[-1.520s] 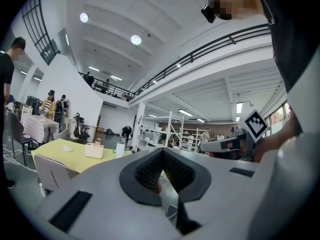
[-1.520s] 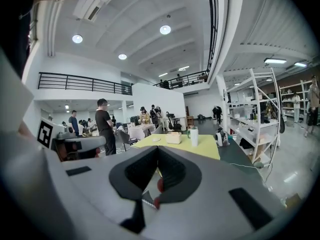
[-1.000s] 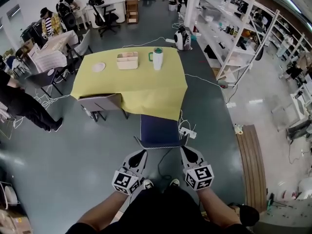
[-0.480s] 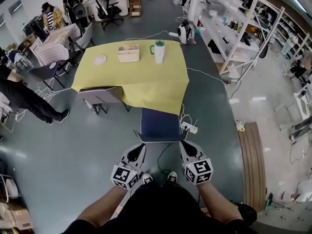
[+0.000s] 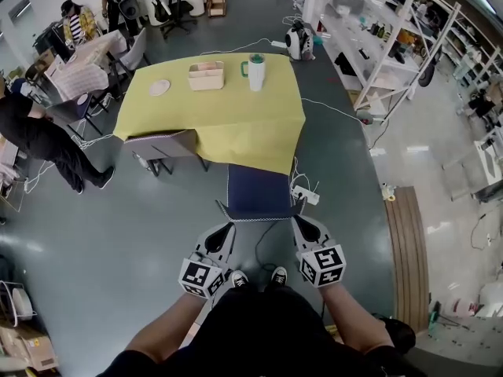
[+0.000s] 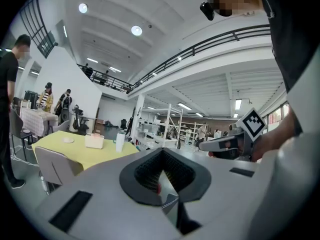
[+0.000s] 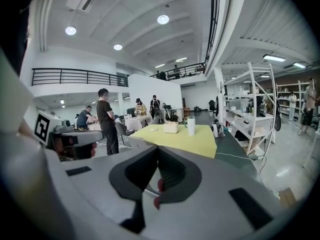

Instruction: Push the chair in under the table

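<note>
One chair (image 5: 258, 191) with a dark blue seat is positioned at the near edge of the yellow-clothed table (image 5: 212, 120), towards the near right corner. The front of the seat is covered by the hanging cloth. The rest of the seat and the backrest are left projecting from under the table towards the person.

The left gripper (image 5: 223, 232) is placed at the left end of the backrest's top rail, and the right gripper (image 5: 302, 225) at the right end. Both are pointed towards the table. In each gripper view the jaws are seen closed together. Nothing is clamped between the pads, and only a thin stitched strip of the chair is visible below the closed tips. The wearer's shoes (image 5: 236, 277) are set on the floor just behind the chair, between the two grippers.

A pale box (image 5: 206, 75) is placed near the middle of the table's far edge, and a white tumbler (image 5: 255, 72) with a green lid stands upright just to its right. A small plate (image 5: 159, 87) is located near the far left corner.

A grey chair (image 5: 163, 144) is set at the left edge, close to the near left corner, with its back against the cloth. A power strip (image 5: 305, 196) lies on the floor just right of the blue seat. White shelving (image 5: 369, 45) is installed well apart from the right edge. A person (image 5: 35, 136) in dark clothing is standing well apart from the left edge.
</note>
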`<control>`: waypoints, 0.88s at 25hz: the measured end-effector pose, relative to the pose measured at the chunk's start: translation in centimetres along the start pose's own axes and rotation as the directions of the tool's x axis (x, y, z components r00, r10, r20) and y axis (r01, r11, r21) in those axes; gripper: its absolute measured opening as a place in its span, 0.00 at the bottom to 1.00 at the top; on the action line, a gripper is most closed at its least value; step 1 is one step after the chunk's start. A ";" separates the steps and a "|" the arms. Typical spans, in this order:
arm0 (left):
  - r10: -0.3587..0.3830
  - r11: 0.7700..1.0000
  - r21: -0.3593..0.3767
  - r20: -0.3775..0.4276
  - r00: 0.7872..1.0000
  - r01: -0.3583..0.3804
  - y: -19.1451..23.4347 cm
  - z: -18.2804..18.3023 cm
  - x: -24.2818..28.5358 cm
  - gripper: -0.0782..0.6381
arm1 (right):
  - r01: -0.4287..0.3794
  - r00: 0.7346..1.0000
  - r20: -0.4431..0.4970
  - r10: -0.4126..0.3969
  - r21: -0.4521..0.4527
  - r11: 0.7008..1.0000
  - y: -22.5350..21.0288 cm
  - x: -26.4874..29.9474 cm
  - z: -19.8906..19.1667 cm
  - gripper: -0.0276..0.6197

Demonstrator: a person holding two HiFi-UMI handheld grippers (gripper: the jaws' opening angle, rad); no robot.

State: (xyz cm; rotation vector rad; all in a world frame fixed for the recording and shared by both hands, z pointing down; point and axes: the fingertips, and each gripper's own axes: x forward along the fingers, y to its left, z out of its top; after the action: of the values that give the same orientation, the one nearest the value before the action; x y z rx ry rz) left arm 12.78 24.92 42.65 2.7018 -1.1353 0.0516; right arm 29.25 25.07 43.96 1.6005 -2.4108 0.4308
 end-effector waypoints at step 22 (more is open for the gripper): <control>-0.028 0.999 -0.020 -0.031 0.999 0.027 1.7 -0.6 5.8 0.12 | 0.014 0.999 -0.038 -0.014 -0.007 1.000 -3.3 2.6 -1.2 0.06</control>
State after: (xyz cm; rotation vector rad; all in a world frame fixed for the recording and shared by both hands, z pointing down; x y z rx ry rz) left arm 15.68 19.84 44.22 2.6889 -1.0844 0.0772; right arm 31.33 22.08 46.33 1.5906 -2.3697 0.4468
